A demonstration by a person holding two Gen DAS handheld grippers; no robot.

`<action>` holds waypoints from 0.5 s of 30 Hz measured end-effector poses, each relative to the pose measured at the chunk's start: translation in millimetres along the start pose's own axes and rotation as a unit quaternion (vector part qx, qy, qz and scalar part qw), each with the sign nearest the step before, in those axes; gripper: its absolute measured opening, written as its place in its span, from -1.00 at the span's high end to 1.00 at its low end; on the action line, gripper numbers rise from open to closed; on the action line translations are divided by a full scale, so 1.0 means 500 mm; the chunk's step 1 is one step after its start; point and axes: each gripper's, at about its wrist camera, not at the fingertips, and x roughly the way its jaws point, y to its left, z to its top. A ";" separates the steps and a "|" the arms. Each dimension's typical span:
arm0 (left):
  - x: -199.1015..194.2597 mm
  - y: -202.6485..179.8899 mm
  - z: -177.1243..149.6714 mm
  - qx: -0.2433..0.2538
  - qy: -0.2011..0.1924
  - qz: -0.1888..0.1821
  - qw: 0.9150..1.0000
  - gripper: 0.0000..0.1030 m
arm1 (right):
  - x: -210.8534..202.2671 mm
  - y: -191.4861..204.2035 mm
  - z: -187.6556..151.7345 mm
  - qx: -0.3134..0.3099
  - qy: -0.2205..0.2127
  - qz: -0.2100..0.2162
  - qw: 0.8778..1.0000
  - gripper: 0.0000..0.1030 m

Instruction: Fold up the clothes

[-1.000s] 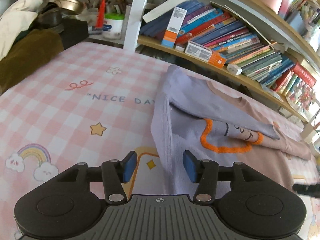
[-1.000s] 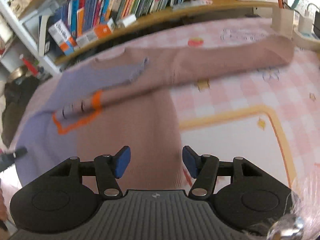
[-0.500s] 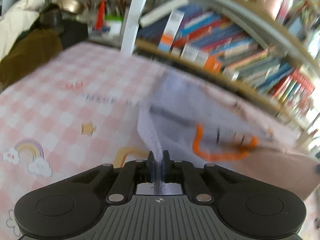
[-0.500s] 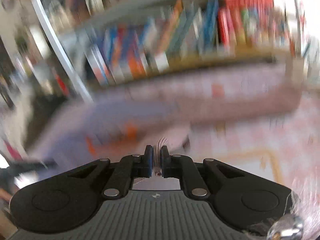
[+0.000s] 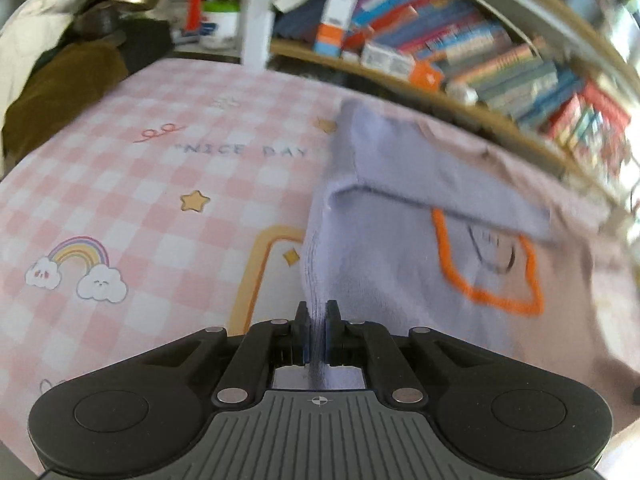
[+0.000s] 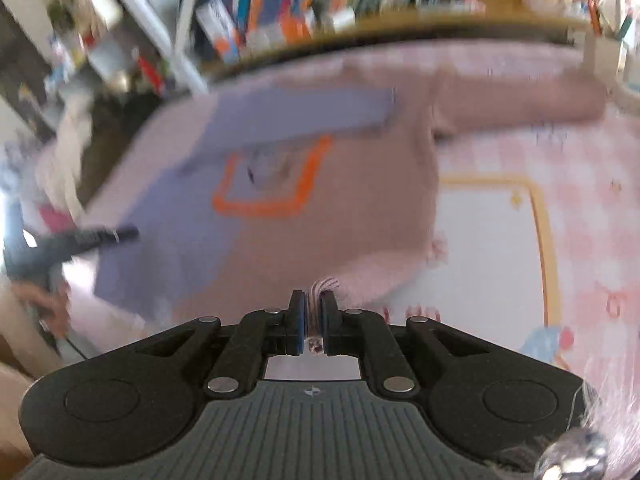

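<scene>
The left gripper (image 5: pixel 316 328) sat level, clamped tight on the sweater (image 5: pixel 400 240) hem; the right gripper (image 6: pixel 313 318) likewise pinched its pink edge.

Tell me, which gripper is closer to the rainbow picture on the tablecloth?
Left. The left gripper pinches the sweater hem just right of the rainbow; the right gripper holds the hem farther away.

Your sweater (image 5: pixel 404 264) looks like soft ribbed knit; the tongs (image 5: pixel 316 334) are matt black plastic; the tabletop (image 5: pixel 160 184) wears smooth printed cloth.
</scene>
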 end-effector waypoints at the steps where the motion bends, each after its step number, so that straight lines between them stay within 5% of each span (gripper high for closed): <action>1: 0.004 -0.006 -0.001 0.013 0.003 0.004 1.000 0.89 | 0.009 -0.002 -0.006 0.001 0.013 -0.002 1.000 0.85; 15: 0.013 -0.010 -0.024 0.046 0.027 0.032 0.998 0.89 | 0.073 -0.016 -0.013 -0.009 0.072 -0.023 0.997 0.84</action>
